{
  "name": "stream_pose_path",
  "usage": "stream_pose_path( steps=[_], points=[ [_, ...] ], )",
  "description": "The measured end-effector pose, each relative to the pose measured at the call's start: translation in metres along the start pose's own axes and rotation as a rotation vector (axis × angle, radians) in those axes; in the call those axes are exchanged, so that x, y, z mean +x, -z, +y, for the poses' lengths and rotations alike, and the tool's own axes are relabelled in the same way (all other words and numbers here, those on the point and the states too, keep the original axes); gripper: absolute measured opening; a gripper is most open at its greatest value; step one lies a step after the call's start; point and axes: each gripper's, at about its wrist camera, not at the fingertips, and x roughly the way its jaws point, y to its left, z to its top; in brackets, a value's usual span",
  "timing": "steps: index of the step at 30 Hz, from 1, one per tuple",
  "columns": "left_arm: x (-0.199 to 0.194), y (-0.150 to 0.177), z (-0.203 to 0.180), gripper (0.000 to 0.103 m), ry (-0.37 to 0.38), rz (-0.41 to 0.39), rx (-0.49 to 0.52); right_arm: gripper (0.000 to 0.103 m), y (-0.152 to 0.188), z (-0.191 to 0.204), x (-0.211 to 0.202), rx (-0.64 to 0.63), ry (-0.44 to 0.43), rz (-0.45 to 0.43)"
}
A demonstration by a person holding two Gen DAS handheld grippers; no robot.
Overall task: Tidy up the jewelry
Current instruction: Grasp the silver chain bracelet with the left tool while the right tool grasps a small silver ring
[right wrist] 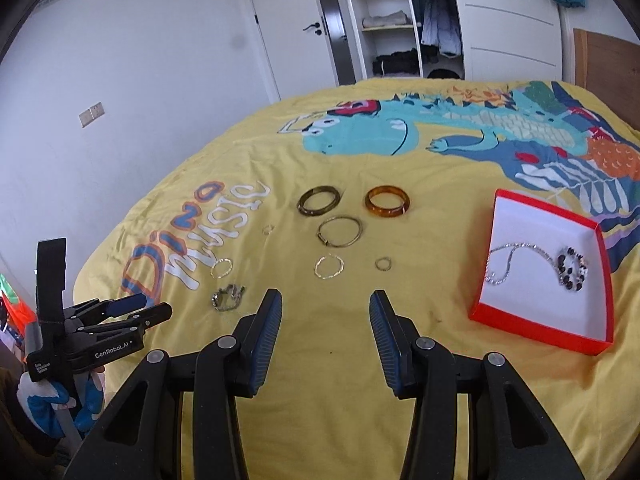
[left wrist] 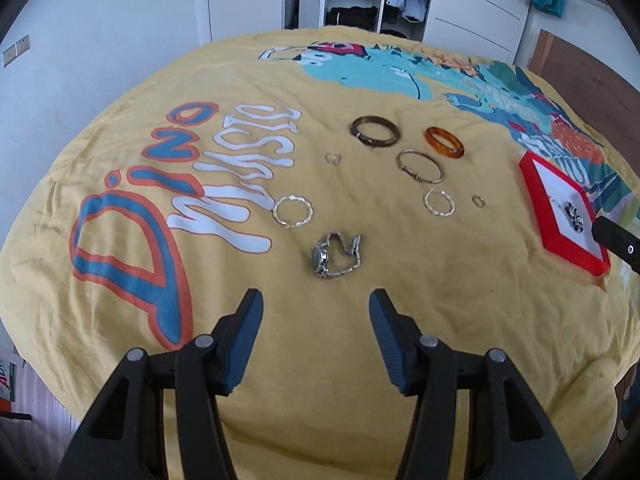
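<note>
**Yellow bedspread, jewelry spread out, both tools open**

Through the left wrist camera, my left tool point(left wrist: 316, 300) hung with its jaws apart and empty above the bedspread point(left wrist: 400, 320). A silver watch point(left wrist: 334, 256) lay just ahead of it, bangles and rings beyond.

Through the right wrist camera, my right tool point(right wrist: 325, 300) was likewise spread and empty. At right, the red box point(right wrist: 536, 332) held a silver chain point(right wrist: 505, 265) and a beaded bracelet point(right wrist: 573, 269).

Loose bangles point(right wrist: 319, 200), necklace point(right wrist: 516, 260) boxed
</note>
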Motion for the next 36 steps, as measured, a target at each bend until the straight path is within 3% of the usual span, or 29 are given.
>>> stream_pose_path(
  steps=[13,25,29,36],
  points=[
    [0.081,-0.016,-0.009,0.053,0.022,0.113,-0.024,0.045,0.003,-0.039,0.101,0.041,-0.001,0.138],
    [0.1,-0.026,-0.005,0.052,0.035,0.072,-0.053,0.045,-0.012,-0.062,0.158,0.056,-0.003,0.152],
    [0.099,-0.026,-0.003,0.036,0.037,0.057,-0.054,0.045,-0.015,-0.071,0.169,0.071,0.002,0.148],
    [0.097,-0.025,-0.003,0.017,0.041,0.054,-0.051,0.037,-0.019,-0.079,0.186,0.071,0.001,0.147]
  ],
)
